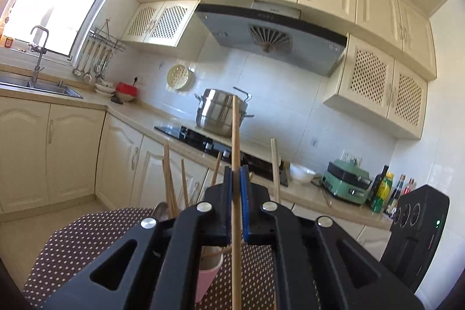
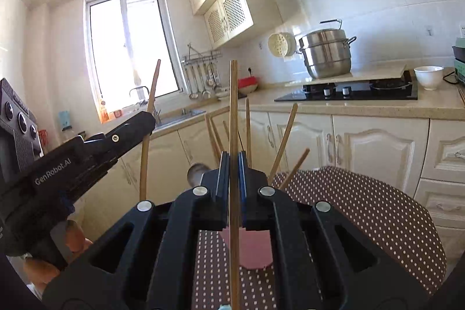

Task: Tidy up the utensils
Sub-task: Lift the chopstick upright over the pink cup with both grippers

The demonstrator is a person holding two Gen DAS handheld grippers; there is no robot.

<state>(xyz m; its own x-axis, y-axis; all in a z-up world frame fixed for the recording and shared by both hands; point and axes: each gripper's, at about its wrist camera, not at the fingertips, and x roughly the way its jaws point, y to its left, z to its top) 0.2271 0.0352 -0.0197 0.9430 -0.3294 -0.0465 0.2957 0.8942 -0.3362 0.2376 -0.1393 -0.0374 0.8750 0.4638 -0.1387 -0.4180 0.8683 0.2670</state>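
The left tongs [image 1: 236, 173] point level across the kitchen. They are clenched tight on one wooden chopstick [image 1: 236, 135], which stands straight up between the blue pads [image 1: 245, 193]. In the right wrist view, the left tongs [image 2: 146, 121] come in from the left side with that stick [image 2: 151, 95] sticking up and down out of them. A bit of a person's hand [image 2: 72, 240] shows under them.

The right tongs [image 2: 232, 164] point a little bit down. They are clenched on a second chopstick [image 2: 233, 112], and it stands straight up too.

Under both tongs is a pink cup [image 2: 252, 249]. It sits on a round desk [image 2: 363, 211] with a brown cloth covered in white dots. More chopsticks [image 2: 283, 141] lean out of the cup in many ways, and a metal spoon [image 2: 195, 173] pokes up beside them.

Behind is a kitchen with cream cupboards [image 2: 363, 153]. A shiny steel pot [image 2: 327, 53] sits by the black stove [image 2: 357, 90]. A white bowl [image 2: 428, 77] is next to the stove. A grey hood [image 1: 270, 34] hangs above. There is a sink [image 1: 43, 86] under a bright window [image 2: 128, 48]. Ladles [image 1: 90, 63] hang on the wall. A green cooker [image 1: 347, 182] and some bottles [image 1: 383, 188] stand on the counter.
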